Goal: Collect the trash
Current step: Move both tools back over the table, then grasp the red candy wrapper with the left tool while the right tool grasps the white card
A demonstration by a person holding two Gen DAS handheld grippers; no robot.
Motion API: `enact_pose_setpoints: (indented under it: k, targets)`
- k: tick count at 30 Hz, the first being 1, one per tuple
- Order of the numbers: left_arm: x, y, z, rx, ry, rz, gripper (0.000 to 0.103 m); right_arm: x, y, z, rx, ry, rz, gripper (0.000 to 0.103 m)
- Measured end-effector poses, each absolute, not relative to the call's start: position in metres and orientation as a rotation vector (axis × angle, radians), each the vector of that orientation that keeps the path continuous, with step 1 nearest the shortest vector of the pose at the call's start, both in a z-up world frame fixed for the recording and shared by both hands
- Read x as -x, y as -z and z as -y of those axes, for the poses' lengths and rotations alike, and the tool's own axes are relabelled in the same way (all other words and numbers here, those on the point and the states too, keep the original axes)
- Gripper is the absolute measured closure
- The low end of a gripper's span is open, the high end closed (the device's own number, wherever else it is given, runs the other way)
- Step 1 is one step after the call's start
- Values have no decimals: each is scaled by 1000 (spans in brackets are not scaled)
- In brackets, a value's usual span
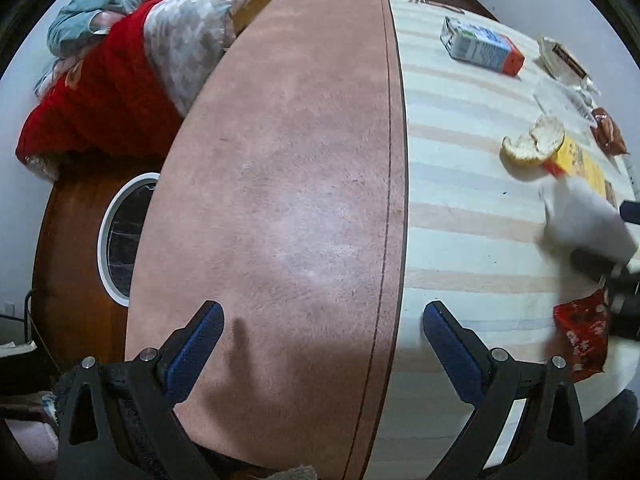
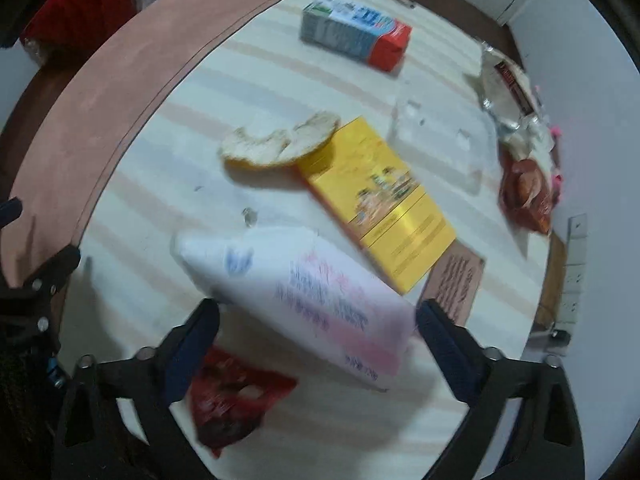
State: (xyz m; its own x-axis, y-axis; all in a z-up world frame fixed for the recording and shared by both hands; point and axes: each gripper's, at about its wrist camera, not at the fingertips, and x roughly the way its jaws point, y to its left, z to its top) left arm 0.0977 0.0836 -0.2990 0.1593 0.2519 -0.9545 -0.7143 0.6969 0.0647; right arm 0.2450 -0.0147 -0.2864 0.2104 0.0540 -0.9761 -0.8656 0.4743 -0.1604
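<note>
My right gripper (image 2: 318, 312) points down at the striped tablecloth (image 2: 168, 208) and is shut on a white printed packet (image 2: 304, 288), which fills the gap between its fingers. A red wrapper (image 2: 232, 404) lies under the left finger. Beyond the packet lie a torn piece of bread (image 2: 280, 142), a yellow box (image 2: 380, 196) and a blue and red carton (image 2: 356, 32). My left gripper (image 1: 322, 316) is open over the pink strip of cloth (image 1: 280, 160) with nothing between its fingers. To its right I see the packet (image 1: 584, 220), the red wrapper (image 1: 584, 332) and the bread (image 1: 534, 142).
A white-rimmed bin with a dark liner (image 1: 105, 240) stands on the floor left of the table. A red blanket (image 1: 100, 100) lies on a bed behind. Clear plastic (image 2: 440, 140), a crumpled wrapper (image 2: 504, 88), a brown snack bag (image 2: 524, 192) and a power strip (image 2: 574, 264) crowd the table's right side.
</note>
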Motion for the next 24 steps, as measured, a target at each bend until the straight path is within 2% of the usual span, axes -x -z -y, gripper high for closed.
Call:
enact_pose_setpoints:
  k: [1, 2, 6, 7, 8, 10, 15, 18, 24]
  targets:
    - [-99, 301, -84, 453, -726, -1232, 1, -250, 286, 16, 836, -771, -1213, 44]
    - [-100, 302, -84, 452, -728, -1235, 1, -256, 288, 19, 787, -779, -1266, 52]
    - [-99, 303, -83, 470, -720, -1234, 1, -263, 289, 26, 730, -762, -1314, 53]
    - [-99, 303, -83, 474, -718, -1232, 1, -264, 287, 27, 711, -777, -1329, 49]
    - [-101, 303, -83, 476, -718, -1231, 1, -265, 285, 27, 693, -791, -1332, 37]
    - [-101, 304, -83, 483, -719, -1229, 1, -267, 280, 23, 692, -796, -1308, 18]
    - [-105, 302, -83, 477, -729, -1222, 0, -268, 279, 2, 698, -791, -1247, 19]
    - [-102, 302, -82, 467, -729, -1222, 0, -267, 281, -1, 669, -795, -1254, 55]
    - [-94, 290, -70, 467, -716, -1196, 0, -276, 250, 60, 475, -645, -1282, 59]
